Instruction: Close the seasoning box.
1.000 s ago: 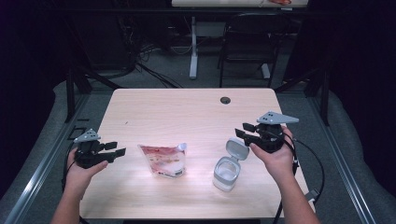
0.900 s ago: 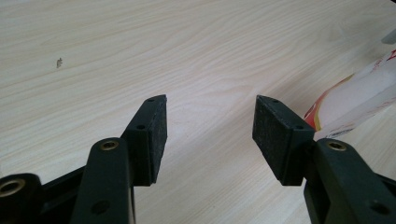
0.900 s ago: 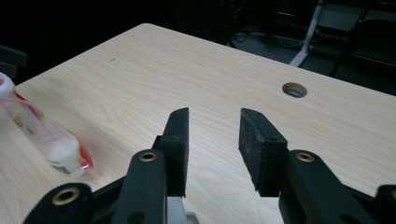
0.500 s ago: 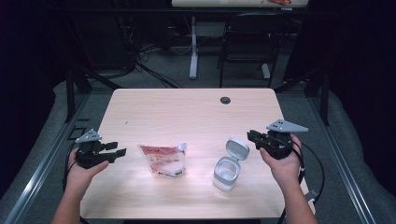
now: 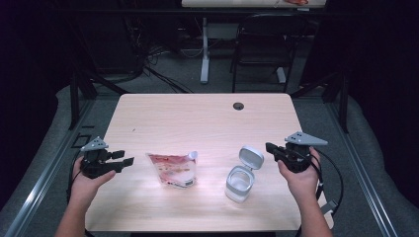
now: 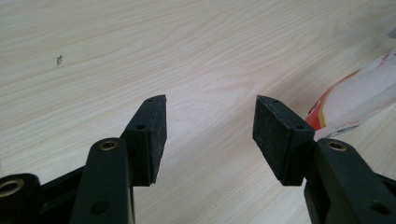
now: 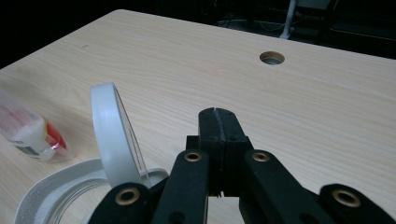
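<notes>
Both tongs empty; left tongs (image 6: 208, 135) wide, right tongs (image 7: 218, 126) just closed, seemingly clear of container lid (image 7: 114, 135)

On my table (image 5: 197, 113) the pouch (image 5: 174, 169) lies flat near the front edge, left of centre, and the container (image 5: 239, 183) stands just to its right with its lid (image 5: 251, 157) tipped up and back behind the opening. My left gripper (image 5: 121, 158) sits to the left of the pouch, apart from it, and my right gripper (image 5: 269, 147) sits just right of the lid, near it. The cable hole (image 5: 238, 106) lies well behind the container, close to the far edge.
</notes>
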### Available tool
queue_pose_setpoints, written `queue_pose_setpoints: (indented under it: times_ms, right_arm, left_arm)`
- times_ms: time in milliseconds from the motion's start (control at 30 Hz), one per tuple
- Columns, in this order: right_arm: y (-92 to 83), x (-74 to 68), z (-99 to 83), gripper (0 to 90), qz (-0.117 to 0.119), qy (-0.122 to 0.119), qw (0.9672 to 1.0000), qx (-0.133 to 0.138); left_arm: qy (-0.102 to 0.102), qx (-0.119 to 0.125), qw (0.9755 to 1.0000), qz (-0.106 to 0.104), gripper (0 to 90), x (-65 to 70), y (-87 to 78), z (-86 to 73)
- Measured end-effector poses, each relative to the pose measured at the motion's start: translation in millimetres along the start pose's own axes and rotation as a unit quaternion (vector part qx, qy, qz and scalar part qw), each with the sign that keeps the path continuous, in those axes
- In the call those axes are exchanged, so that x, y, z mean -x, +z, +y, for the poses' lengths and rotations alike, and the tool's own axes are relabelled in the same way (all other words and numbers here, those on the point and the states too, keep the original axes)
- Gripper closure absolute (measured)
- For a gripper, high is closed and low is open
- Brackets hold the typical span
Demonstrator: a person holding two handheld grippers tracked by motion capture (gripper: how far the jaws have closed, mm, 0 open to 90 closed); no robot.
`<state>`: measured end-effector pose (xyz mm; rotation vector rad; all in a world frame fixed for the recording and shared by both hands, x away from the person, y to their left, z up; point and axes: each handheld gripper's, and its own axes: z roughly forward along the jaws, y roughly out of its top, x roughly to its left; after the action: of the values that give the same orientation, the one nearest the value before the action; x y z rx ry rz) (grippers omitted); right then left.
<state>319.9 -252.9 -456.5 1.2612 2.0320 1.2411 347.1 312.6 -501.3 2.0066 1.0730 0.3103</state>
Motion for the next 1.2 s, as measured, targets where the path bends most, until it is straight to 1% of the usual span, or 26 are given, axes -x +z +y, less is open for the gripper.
queue_pose_setpoints:
  times_ms: [233, 667, 867, 1133, 1200]
  right_arm:
    - [0.8, 0.1, -4.2, 90.0, 0.004, 0.005, 1.0, -0.003]
    - [1.0, -2.8, -8.9, 90.0, 0.012, 0.005, 0.9999, -0.003]
    - [0.8, -6.7, -10.5, 90.0, 0.016, 0.003, 0.9999, -0.001]
    - [1.5, -14.1, -13.3, 90.0, 0.026, -0.001, 0.9997, -0.001]
    - [2.4, -18.0, -16.1, 90.0, 0.032, -0.001, 0.9995, -0.003]
  left_arm:
    - [0.001, -0.001, 1.0, 0.003, 44.6, 0.2, 0.9, -0.3]
    - [0.001, -0.002, 1.0, 0.005, 44.5, 0.3, 0.8, -0.4]
    - [0.002, -0.002, 1.0, 0.005, 44.5, 0.3, 0.9, -0.3]
    - [0.0, -0.001, 1.0, 0.005, 44.5, 0.3, 0.5, -0.5]
    - [0.001, -0.001, 1.0, 0.005, 44.5, 0.3, 0.6, -0.4]
